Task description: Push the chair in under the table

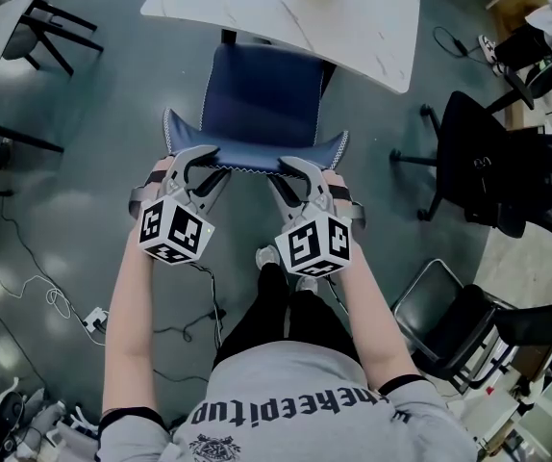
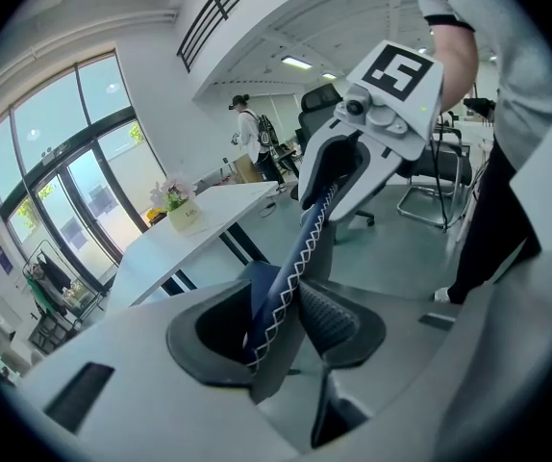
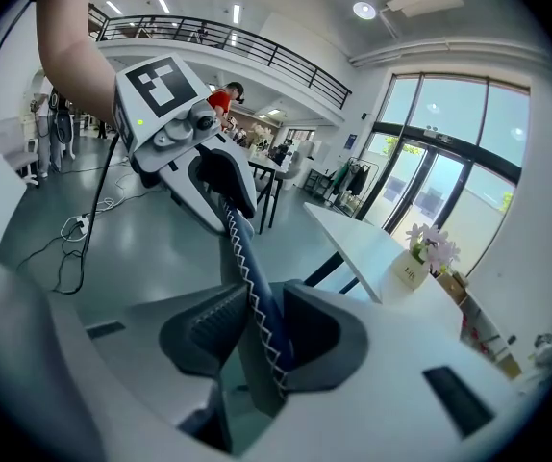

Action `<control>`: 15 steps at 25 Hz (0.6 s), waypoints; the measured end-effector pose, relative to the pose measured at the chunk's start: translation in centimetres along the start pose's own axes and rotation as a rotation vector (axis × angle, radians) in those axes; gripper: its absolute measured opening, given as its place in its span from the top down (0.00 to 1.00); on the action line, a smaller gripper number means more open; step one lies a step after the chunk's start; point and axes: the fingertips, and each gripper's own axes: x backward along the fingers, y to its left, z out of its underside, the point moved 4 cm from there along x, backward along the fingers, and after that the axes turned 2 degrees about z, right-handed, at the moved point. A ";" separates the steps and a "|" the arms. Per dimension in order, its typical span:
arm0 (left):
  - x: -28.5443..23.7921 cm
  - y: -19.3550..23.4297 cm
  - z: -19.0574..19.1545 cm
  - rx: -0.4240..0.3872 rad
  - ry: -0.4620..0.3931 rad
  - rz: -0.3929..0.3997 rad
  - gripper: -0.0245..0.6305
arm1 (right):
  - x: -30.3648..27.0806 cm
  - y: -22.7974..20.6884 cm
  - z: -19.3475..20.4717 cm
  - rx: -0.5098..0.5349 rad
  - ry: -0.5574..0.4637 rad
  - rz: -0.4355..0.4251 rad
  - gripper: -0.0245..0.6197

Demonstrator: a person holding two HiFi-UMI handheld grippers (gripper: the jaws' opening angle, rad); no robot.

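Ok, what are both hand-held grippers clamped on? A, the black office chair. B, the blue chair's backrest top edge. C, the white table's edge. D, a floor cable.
B: the left hand-held gripper and right hand-held gripper each pinch the blue chair's backrest along its stitched top edge.

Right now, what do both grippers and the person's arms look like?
Left gripper and right gripper: grey curved two-jaw shells with dark ribbed pads, each carrying a white cube of black square markers. Forearms bare; grey short-sleeved T-shirt, black-trimmed sleeves.
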 end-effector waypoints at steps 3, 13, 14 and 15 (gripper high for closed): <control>0.0 -0.1 0.0 0.004 0.000 -0.001 0.71 | 0.0 0.1 0.1 -0.003 0.001 0.004 0.77; 0.0 -0.3 0.1 0.025 0.002 0.002 0.70 | 0.0 0.1 0.2 -0.046 0.011 -0.026 0.75; 0.0 -0.3 0.1 0.028 0.003 0.004 0.70 | 0.1 0.0 0.2 -0.052 0.012 -0.031 0.75; 0.0 -0.3 0.0 0.030 0.004 0.002 0.70 | 0.1 0.0 0.1 -0.058 0.013 -0.036 0.75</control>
